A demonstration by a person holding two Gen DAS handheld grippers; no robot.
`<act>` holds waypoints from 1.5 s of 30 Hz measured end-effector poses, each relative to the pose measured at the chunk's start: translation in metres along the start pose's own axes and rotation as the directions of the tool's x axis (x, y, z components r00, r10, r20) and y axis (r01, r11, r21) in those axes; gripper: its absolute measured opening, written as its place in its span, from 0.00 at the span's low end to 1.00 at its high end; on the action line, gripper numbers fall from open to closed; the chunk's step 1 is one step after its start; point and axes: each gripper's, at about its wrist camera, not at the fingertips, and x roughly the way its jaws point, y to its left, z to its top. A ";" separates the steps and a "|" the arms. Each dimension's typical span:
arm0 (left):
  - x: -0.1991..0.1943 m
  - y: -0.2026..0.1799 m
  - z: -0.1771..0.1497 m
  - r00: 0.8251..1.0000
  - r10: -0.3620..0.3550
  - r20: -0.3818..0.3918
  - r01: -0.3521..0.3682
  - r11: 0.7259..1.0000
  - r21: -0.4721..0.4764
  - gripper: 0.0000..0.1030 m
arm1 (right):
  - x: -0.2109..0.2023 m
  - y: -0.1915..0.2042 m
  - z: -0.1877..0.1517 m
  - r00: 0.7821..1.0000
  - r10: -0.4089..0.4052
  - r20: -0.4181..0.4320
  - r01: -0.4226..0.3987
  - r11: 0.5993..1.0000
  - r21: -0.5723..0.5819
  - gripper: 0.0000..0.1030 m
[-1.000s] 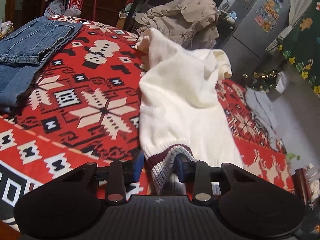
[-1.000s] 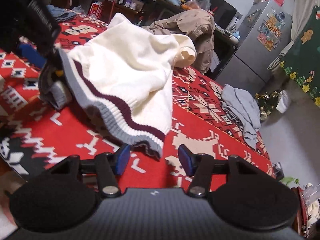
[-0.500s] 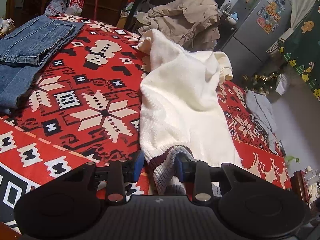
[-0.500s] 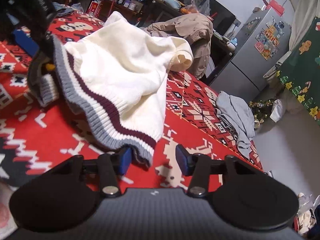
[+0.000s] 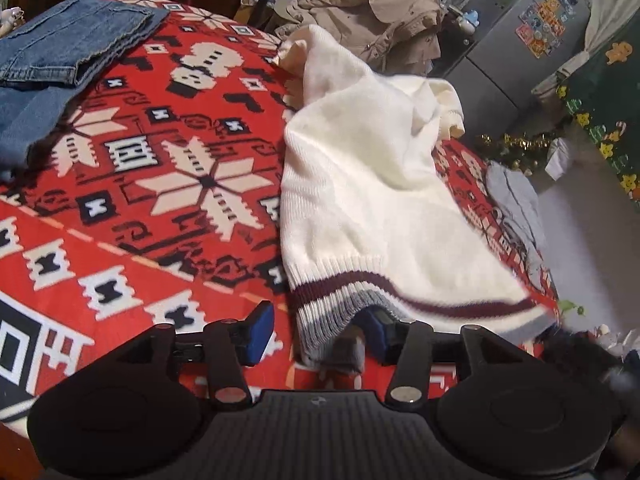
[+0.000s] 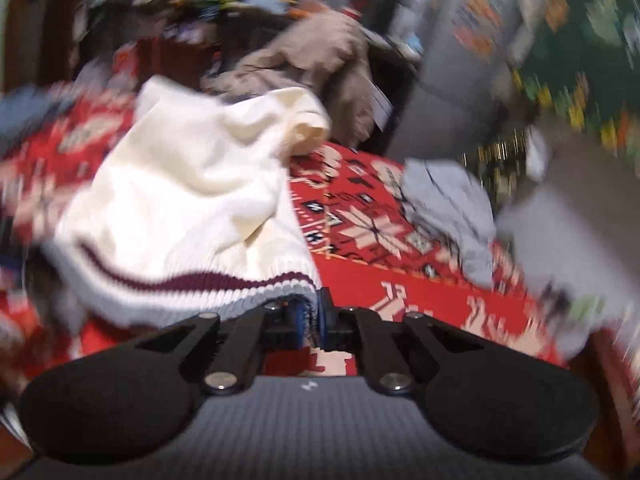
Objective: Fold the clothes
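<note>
A cream knit sweater (image 5: 360, 168) with a maroon and grey striped hem lies on the red patterned blanket (image 5: 160, 160). The jaws of my left gripper (image 5: 320, 334) are opening. The hem's left end hangs between them, over the right pad, and the left pad stands apart from it. In the blurred right wrist view, the sweater (image 6: 192, 184) stretches leftward from my right gripper (image 6: 310, 316). That gripper's jaws are closing, and the hem's right corner is pinched between its blue pads.
Folded blue jeans (image 5: 60, 52) lie at the blanket's far left. A tan jacket (image 5: 372, 12) is heaped behind the sweater. A grey garment (image 5: 516, 200) lies at the blanket's right edge, with a grey fridge (image 5: 532, 40) and floor beyond.
My left jaws have spread and released the hem. My right jaws have closed on the hem's right corner, and the gripper has risen and rolled, drawing the hem out sideways.
</note>
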 end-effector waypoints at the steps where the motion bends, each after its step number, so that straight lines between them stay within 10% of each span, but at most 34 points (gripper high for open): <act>1: 0.001 -0.003 -0.002 1.000 0.000 -0.004 0.000 1.000 0.006 0.49 | -0.001 -0.013 0.005 1.000 0.008 -0.003 -0.008 0.998 0.060 0.07; 11: 0.016 -0.046 -0.013 0.992 -0.107 -0.062 0.107 0.994 0.004 0.58 | -0.010 -0.105 0.030 0.997 0.073 0.000 -0.066 0.907 0.416 0.07; 34: 0.040 -0.081 -0.026 0.991 -0.094 -0.100 0.082 0.989 -0.123 0.48 | -0.073 -0.090 0.121 0.966 0.172 0.190 -0.234 0.896 0.377 0.07; 36: 0.040 -0.085 -0.026 0.992 -0.082 -0.096 0.072 0.992 -0.103 0.41 | -0.079 -0.086 0.124 0.964 0.172 0.202 -0.238 0.897 0.372 0.07; 38: 0.039 -0.086 -0.024 0.995 -0.056 -0.088 0.048 0.995 -0.085 0.11 | -0.085 -0.084 0.126 0.962 0.165 0.218 -0.236 0.903 0.360 0.07; 45: -0.018 -0.075 0.003 0.981 0.145 0.133 -0.160 0.980 0.117 0.05 | -0.100 -0.109 0.119 0.968 0.130 0.216 -0.208 0.897 0.391 0.07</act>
